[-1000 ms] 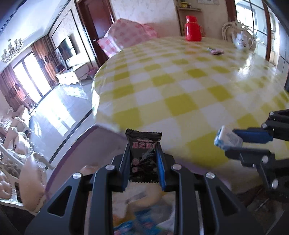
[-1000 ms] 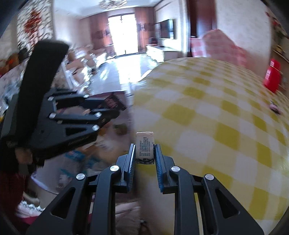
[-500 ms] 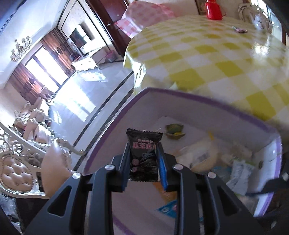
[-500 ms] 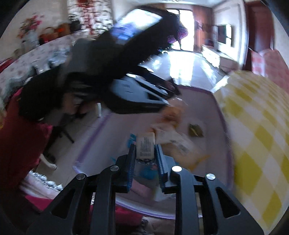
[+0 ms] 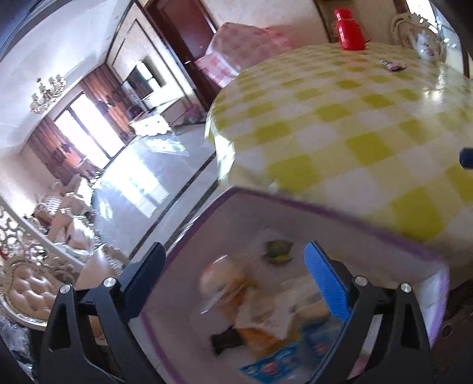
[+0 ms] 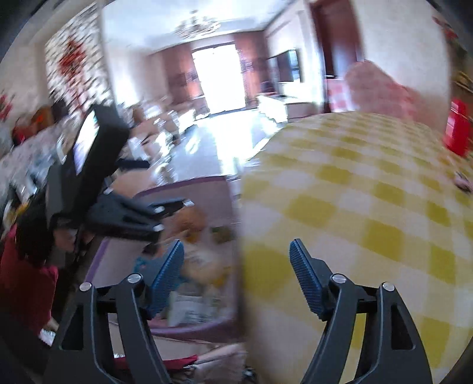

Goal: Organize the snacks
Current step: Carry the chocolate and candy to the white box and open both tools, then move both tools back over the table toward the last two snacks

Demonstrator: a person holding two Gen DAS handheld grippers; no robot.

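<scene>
Left wrist, gripper: the left gripper (image 5: 233, 260) is spread wide with nothing between its fingers, hovering over the box in the lower half of the frame.
Left wrist, snacks: the snacks (image 5: 266, 319) lie heaped inside the purple-rimmed box (image 5: 325, 210), lower centre; a round pale-orange packet, a white wrapper, a blue-printed pack, a small dark packet (image 5: 226, 339) and a greenish sweet (image 5: 278, 251) near the far wall. All are blurred, so no print can be read.
Left wrist, bench: the yellow-checked bench (image 5: 354, 118) fills the right and upper right; one small wrapped item (image 5: 393, 66) lies far off near the red flask (image 5: 350, 28).
Left wrist, risk: that far item could be overlooked, since both grippers sit at the near edge.
Right wrist, gripper: the right gripper (image 6: 236, 263) is also wide and empty, straddling the bench edge at lower centre.
Right wrist, snacks: the heap shows at lower left of centre inside the box, smeared by motion.
Right wrist, other arm: the left gripper appears at middle left, above the box.
Right wrist, risk: the two grippers are near each other over one box; I judge they could knock together, or a finger could catch the box rim and tip it off its perch beside the bench.
</scene>
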